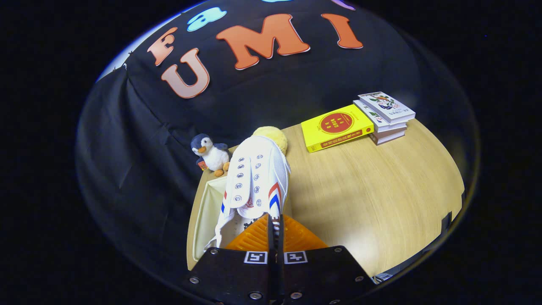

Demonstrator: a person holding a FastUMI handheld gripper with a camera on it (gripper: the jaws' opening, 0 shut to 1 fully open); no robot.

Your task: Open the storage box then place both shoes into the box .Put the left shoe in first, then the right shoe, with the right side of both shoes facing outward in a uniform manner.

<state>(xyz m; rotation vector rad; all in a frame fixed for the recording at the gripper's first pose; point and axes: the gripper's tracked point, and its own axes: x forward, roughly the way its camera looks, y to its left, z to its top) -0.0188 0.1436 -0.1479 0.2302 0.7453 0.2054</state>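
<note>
Pinching the white sneaker point(257, 178) by its heel, the gripper point(275, 228) should lower it straight into the open storage box point(206, 212) just left of the fingers, no twisting.

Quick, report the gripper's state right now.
Gripper: fingers closed on the white shoe, pinching its heel end and holding it above the open storage box.

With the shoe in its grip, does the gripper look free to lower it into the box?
Probably yes. The gripper is shut on the white shoe, which hangs over the open box; nothing visible blocks the opening.
</note>
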